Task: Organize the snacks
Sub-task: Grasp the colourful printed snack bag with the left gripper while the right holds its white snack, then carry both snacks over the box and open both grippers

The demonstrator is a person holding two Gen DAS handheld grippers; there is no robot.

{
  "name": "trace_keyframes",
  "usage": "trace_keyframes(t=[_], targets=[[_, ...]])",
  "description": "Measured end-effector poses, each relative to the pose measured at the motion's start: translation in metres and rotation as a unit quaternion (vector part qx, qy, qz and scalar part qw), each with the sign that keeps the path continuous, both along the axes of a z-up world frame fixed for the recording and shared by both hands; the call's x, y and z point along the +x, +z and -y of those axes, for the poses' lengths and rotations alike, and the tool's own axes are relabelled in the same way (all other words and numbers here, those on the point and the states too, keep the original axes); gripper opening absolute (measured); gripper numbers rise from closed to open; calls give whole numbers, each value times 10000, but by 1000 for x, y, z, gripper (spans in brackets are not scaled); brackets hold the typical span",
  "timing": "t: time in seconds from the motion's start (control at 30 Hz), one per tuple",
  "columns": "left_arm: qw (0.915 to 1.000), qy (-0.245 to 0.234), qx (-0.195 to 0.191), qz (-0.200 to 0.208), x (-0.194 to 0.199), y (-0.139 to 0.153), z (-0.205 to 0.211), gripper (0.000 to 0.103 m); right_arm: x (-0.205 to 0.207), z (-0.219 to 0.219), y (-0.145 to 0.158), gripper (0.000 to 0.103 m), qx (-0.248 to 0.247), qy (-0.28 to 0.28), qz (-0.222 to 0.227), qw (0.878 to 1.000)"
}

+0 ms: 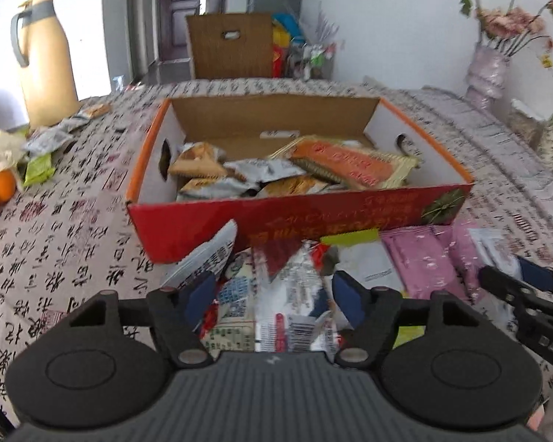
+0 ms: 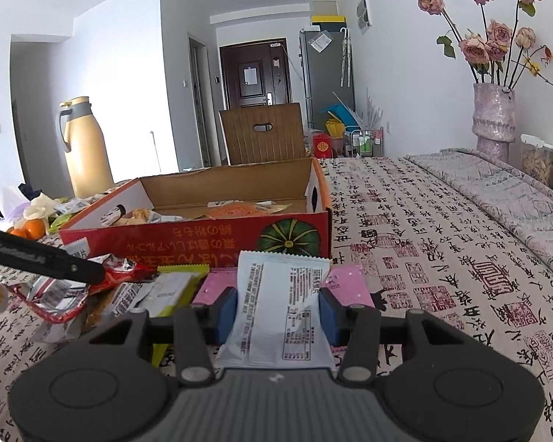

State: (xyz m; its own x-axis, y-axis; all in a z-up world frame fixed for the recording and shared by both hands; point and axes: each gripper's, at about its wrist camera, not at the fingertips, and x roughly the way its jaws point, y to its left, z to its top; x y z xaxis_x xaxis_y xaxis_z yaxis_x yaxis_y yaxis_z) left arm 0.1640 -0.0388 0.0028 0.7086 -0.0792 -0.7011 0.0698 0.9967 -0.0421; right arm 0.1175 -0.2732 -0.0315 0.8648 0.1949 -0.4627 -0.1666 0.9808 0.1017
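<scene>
- Left gripper (image 1: 272,300): fingers parted above a loose heap of foil packets (image 1: 295,294) lying on the tablecloth (image 1: 73,243) just before the red box (image 1: 313,217); nothing visibly pinched. The crinkled, glossy foil looks light and slippery, so a bite across a flat sealed edge seems safest.
- Red box: open-topped cardboard, already holding several wrapped snacks (image 1: 261,173); stiff walls should take dropped packets easily.
- Pink packets (image 1: 420,261): flat on the cloth, right of the heap, untouched.
- Right gripper (image 2: 276,311): blue pads (image 2: 226,311) clenched on a white sachet (image 2: 276,305), held upright by its sides before the box. It looks soft, light and probably crushable; gentle pressure advisable.
</scene>
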Motion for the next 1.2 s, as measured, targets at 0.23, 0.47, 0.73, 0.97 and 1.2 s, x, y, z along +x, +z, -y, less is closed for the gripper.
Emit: trace_keyframes(t=[0.23,0.47,0.73,0.97,1.2], targets=[[9986,171,-366,-354,9,-8,-8,70,-3,2,-2,46,47,8,-7,10000],[9968,317,-603,-408,8,-11,-15,59,-6,2,-2,46,74,18,10,10000],[9990,299,-334,-12,-10,-7,-10,50,-9,1,-1,46,52,37,19,10000],[9979,216,-139,593,-36,10,-3,50,-11,-3,2,46,16,48,46,10000],[9910,54,-111,1334,-62,38,5,50,-13,-10,7,46,-27,119,99,9999]])
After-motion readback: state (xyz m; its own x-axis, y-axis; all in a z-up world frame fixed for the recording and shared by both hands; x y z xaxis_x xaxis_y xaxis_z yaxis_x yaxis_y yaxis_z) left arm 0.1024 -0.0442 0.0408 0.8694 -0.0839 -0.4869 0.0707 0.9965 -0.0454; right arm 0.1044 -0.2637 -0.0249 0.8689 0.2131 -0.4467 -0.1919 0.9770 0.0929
